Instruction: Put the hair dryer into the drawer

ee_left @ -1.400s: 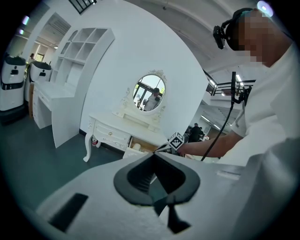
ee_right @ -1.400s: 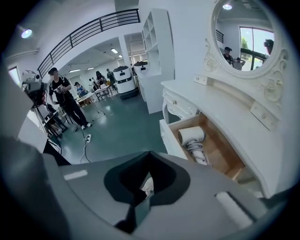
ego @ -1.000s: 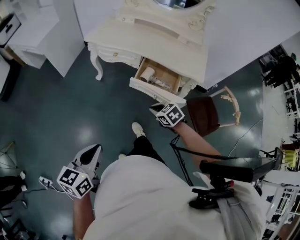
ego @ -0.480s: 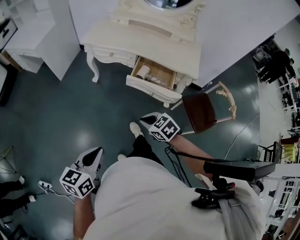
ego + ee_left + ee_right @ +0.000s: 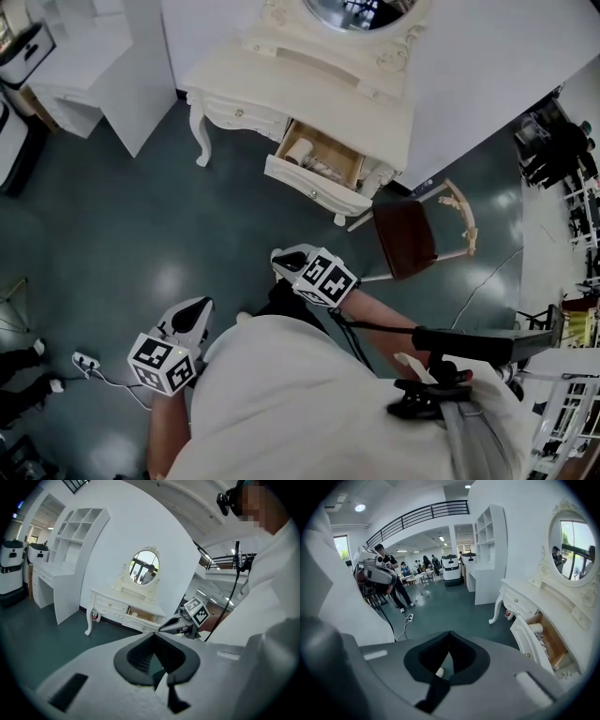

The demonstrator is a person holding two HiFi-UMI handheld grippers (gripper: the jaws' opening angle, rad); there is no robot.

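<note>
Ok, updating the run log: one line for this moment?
left gripper: shut, empty | right gripper: shut, empty | cream wooden vanity drawer: open | grippers: away from drawer

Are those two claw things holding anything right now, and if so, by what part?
Nothing is held. The left gripper and the right gripper each have their jaws closed together, with nothing between them.

A lab hall staged as a bedroom; white dressing table (image 5: pixel 309 84), oval mirror (image 5: pixel 574 545); balcony railing (image 5: pixel 417 516) overhead.
</note>
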